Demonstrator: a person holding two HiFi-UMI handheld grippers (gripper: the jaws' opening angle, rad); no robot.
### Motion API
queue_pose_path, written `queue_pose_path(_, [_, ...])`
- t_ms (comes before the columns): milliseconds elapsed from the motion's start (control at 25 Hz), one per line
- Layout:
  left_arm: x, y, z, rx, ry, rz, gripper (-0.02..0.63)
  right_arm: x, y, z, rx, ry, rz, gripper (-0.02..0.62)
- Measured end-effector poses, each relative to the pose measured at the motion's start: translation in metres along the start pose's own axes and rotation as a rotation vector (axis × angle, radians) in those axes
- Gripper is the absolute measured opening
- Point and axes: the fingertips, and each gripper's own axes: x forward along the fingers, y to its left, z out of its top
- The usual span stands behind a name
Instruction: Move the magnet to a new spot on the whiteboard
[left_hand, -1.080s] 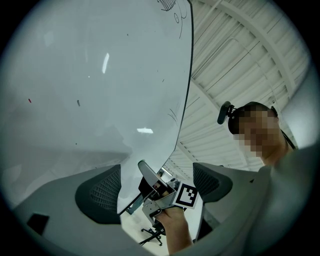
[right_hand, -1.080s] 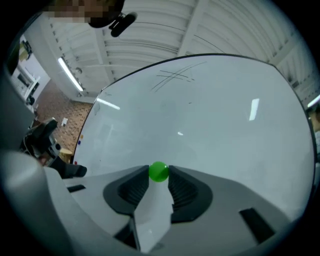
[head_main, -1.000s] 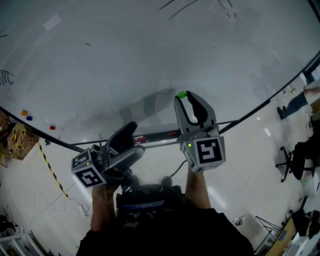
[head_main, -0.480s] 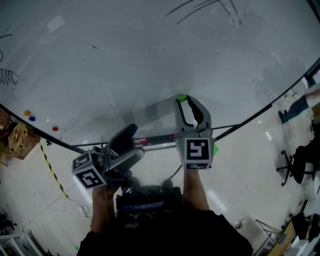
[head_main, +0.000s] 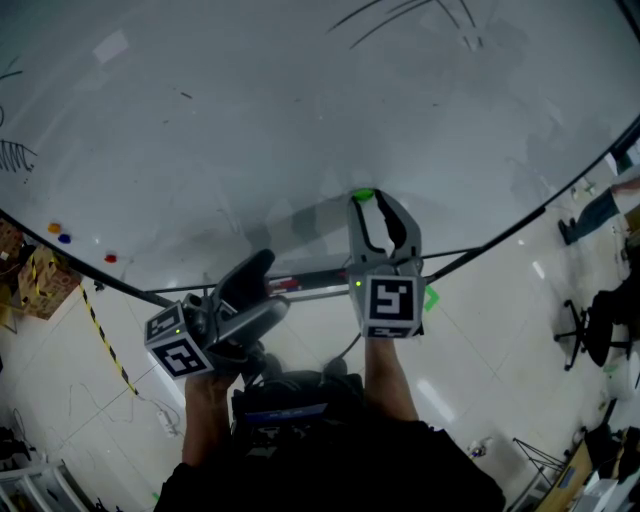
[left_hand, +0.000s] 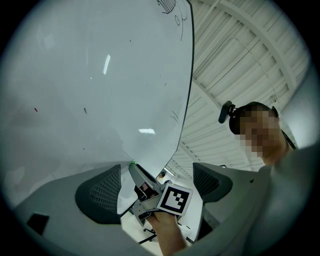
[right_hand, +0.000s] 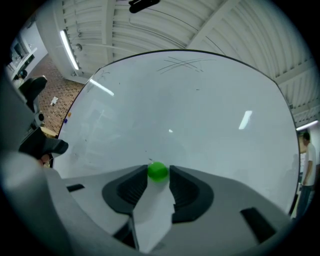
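Note:
A small green magnet sits on the whiteboard, low down near its bottom edge. My right gripper points level at the board with the magnet between its fingertips. Its jaws have just been opening, and a thin gap shows beside the magnet, so the pads do not press on it. My left gripper hangs lower and to the left, off the board, open and holding nothing. In the left gripper view the right gripper and the magnet show between the wide-apart jaws.
Orange and blue magnets and a red one cling to the board's lower left. A tray with a marker runs along the bottom edge. Scribbles mark the top. An office chair stands on the floor at right.
My right gripper has sunk a little along the board and rolled, so its marker cube now faces the head camera squarely. The green magnet stays at its tips. The left gripper has not moved.

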Motion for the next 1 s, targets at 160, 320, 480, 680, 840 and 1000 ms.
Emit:
queue_pose_path(160, [0.001,0.001,-0.002,-0.004,0.006,0.003,0.443,-0.004,0.000,0.001,0.014,-0.010,0.019,0.167])
queue_pose_path(320, [0.003,0.002,-0.005,-0.009,0.012,0.003,0.443,-0.014,0.003,0.000,0.116,-0.008,0.117,0.167])
queue_pose_path(480, [0.011,-0.001,-0.012,-0.015,0.023,0.000,0.443,-0.026,0.002,0.002,0.241,-0.032,0.234,0.167])
queue_pose_path(680, [0.027,-0.007,-0.024,-0.013,0.031,0.006,0.443,-0.048,-0.004,0.009,0.459,-0.086,0.428,0.166])
queue_pose_path(840, [0.036,-0.010,-0.036,-0.014,0.039,0.018,0.443,-0.062,-0.006,0.010,0.597,-0.120,0.550,0.164])
queue_pose_path(1000, [0.047,-0.015,-0.054,-0.010,0.040,0.041,0.443,-0.077,-0.015,0.009,0.649,-0.138,0.625,0.161])
